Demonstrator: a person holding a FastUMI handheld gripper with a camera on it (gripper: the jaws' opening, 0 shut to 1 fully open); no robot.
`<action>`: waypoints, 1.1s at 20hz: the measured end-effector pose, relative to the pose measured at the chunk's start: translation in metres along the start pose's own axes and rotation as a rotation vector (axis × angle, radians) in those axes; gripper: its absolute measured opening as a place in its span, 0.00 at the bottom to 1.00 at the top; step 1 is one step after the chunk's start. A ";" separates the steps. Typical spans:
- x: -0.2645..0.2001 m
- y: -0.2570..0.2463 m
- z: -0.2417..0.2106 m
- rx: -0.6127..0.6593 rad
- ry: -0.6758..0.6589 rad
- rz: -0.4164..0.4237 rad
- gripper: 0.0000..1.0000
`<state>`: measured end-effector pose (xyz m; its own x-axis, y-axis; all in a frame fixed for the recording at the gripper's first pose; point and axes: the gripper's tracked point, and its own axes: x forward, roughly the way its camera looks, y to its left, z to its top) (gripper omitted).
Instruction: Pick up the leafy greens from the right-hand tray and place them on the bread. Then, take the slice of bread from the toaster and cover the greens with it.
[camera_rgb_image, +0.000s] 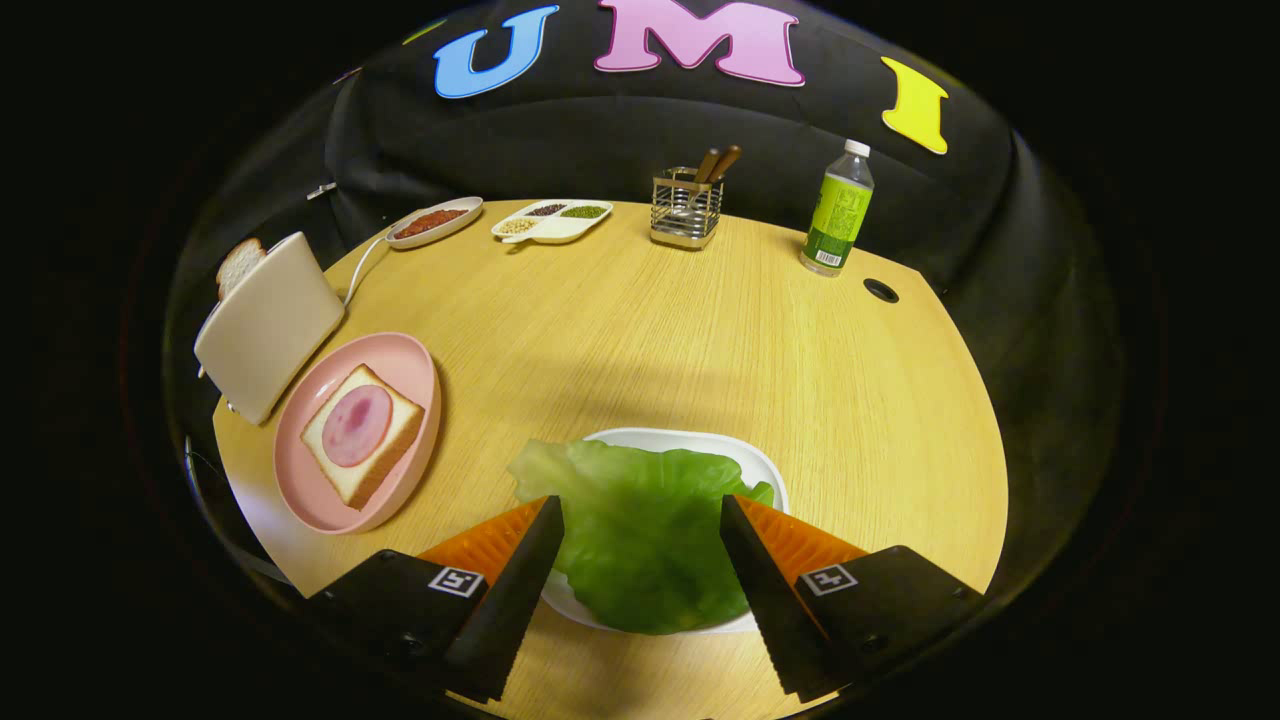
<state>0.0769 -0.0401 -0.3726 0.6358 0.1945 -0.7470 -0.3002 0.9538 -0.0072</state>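
Observation:
A green leaf (640, 530) lies in a white tray (690, 440) and spills over the tray's left rim. My gripper (640, 508) hovers over it, open, with one fingertip on each side of the leaf and neither pressing on it. To the left, a pink plate (400, 365) holds a bread slice (385, 440) topped with a round of ham (357, 425). Behind that plate stands a cream toaster (268, 322) with another bread slice (239, 265) sticking out of its top.
At the far side of the wooden table (650, 330) are an oval dish of red grains (433, 222), a divided dish of beans (552, 220), a wire holder with utensils (687, 208) and a green-labelled bottle (838, 210). A cable hole (881, 290) sits near the bottle.

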 end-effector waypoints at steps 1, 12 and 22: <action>0.004 -0.001 -0.004 0.008 0.011 0.001 0.98; 0.011 -0.006 -0.016 0.005 0.033 0.002 0.49; 0.006 -0.003 -0.010 0.027 0.038 0.045 0.06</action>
<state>0.0746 -0.0440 -0.3835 0.5944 0.2288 -0.7710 -0.3079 0.9504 0.0446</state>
